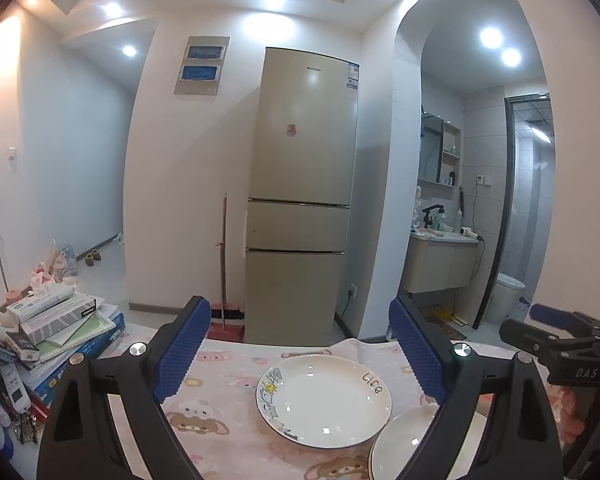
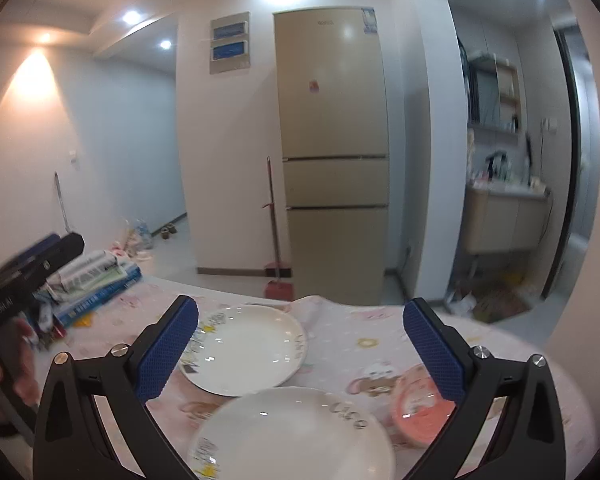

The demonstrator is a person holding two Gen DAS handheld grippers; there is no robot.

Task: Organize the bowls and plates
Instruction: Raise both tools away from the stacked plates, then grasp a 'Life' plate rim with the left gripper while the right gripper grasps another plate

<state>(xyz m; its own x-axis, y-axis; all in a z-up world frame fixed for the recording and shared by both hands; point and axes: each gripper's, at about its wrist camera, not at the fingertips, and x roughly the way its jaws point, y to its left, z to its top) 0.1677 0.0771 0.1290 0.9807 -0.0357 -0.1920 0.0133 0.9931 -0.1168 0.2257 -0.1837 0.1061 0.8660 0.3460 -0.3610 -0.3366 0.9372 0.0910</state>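
Plates and a bowl are laid out on a tabletop covered with a pink cartoon-animal cloth. The far plate, white with a cartoon print on its left rim and the word "Life" on its right, is seen between the widely spread fingers of the left gripper, which grips nothing. A second white plate lies nearer, just beside the first; whether their rims touch cannot be told. A pink bowl sits just right of the near plate, partly hidden by the right finger. The right gripper is held above the plates, its blue-padded fingers wide apart and empty. A stack of books rests at the tabletop's left edge. Beyond the tabletop a beige refrigerator stands against the wall.
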